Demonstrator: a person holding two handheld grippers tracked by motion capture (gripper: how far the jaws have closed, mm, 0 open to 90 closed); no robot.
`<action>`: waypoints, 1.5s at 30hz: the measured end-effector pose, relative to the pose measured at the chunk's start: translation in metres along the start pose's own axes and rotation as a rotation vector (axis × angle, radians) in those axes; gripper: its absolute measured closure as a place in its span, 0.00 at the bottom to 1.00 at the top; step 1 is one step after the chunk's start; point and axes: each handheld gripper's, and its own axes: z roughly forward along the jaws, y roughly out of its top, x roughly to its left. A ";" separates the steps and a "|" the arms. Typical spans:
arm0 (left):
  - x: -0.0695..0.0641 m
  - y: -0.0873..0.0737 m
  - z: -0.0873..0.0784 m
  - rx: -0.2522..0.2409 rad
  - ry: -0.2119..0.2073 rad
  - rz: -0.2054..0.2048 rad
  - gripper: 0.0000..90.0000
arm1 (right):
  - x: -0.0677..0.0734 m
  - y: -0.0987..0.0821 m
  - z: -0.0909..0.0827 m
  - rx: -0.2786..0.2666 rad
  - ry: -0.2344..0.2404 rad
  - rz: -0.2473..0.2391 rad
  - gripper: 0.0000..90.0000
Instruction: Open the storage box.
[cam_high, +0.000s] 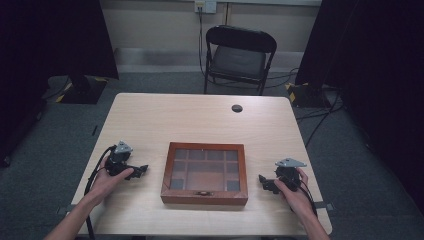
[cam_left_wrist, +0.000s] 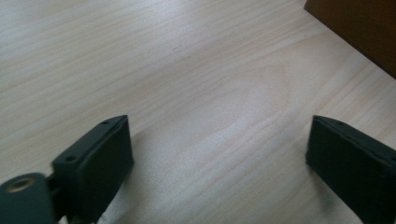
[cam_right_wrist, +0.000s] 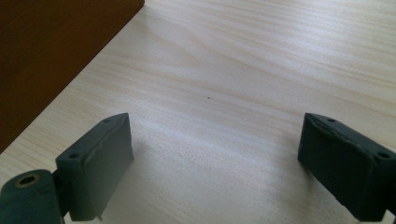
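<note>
Nothing begun: wooden box (cam_high: 204, 173) sits closed near front edge of tabletop (cam_high: 165, 117), latch toward me. My left gripper (cam_high: 141, 170) and right gripper (cam_high: 262, 180) flank it, jaws spread wide, empty. Box: dark brown wood frame, glass lid, square compartments beneath. Tabletop pale, matte woodgrain.

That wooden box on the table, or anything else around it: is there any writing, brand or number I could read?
None can be read.
wooden box: glass lid and small front clasp, no lettering visible.
wall outlet: too small to show any marking.
table: bare wood grain.
</note>
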 end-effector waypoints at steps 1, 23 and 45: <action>0.000 0.001 -0.001 0.008 0.000 0.001 0.20 | 0.000 0.000 0.000 0.000 0.000 0.000 0.11; -0.024 0.028 -0.031 -0.100 -0.076 0.013 0.22 | 0.000 0.000 0.000 0.001 -0.002 -0.001 0.10; -0.057 0.047 -0.047 -0.137 -0.222 0.040 0.24 | 0.000 0.000 0.000 0.000 -0.003 -0.001 0.10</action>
